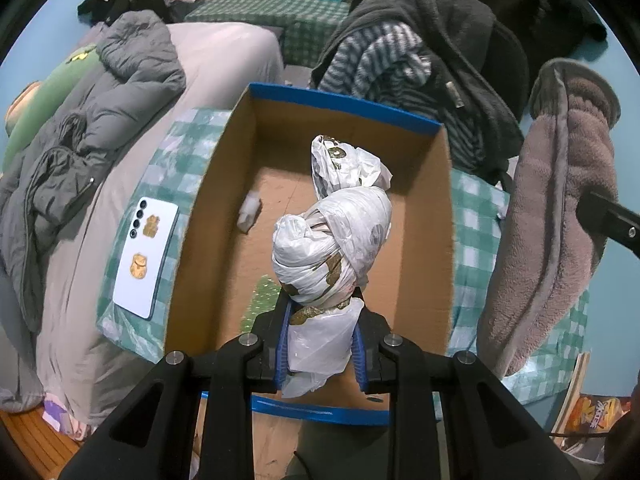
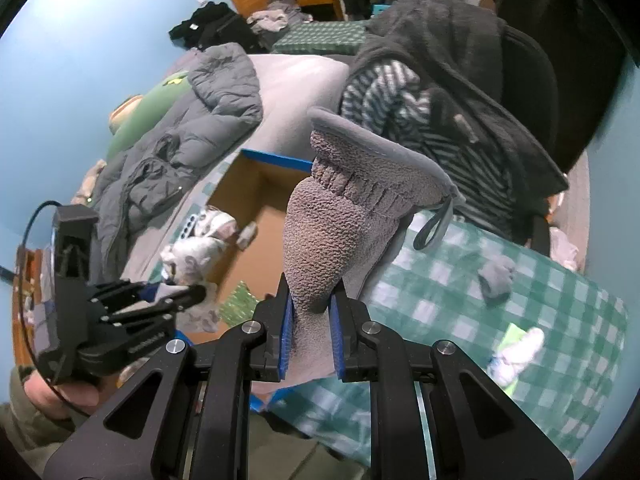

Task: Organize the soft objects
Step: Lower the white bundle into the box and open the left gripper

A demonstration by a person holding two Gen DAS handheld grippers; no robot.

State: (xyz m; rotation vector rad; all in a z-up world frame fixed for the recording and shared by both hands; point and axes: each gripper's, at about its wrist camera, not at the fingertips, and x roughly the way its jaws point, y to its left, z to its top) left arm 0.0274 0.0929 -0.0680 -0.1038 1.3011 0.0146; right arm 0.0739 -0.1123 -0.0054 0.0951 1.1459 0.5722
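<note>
Left wrist view: left gripper (image 1: 320, 332) is clamped on a knotted white plastic-bag bundle (image 1: 334, 236); blue pads pinch its loose tail, the fat twisted part sticks out ahead, hanging over the open cardboard box (image 1: 224, 184) w/ blue-taped rim; box sits on a green checked cloth (image 1: 474, 216); inside, just a small white scrap (image 1: 250, 210) by the left wall and a green patterned bit (image 1: 262, 298) on the floor; a white phone (image 1: 146, 256) lies on the cloth just beside the box's left wall; the grey fleece mitt (image 1: 560, 208) hangs at the right edge, beside the box.

Right wrist view: right gripper (image 2: 312, 320) is clenched on that fleece mitt (image 2: 340, 216), gripped at its narrow end, cuff and hang-loop up and away; left gripper (image 2: 188, 294) shows at left w/ the bag bundle (image 2: 196, 256) over the box (image 2: 256, 184); a small grey wad (image 2: 498, 276) and a white-green item (image 2: 518, 354) wait on the cloth (image 2: 440, 280), blurred.

Step, I'd say: both hands loaded, bundle at the drop point, mitt not yet over the box. Next calls for lowering the bundle to the box floor and releasing; then bring the mitt over the rim; watch the two grippers don't crowd each other.
</note>
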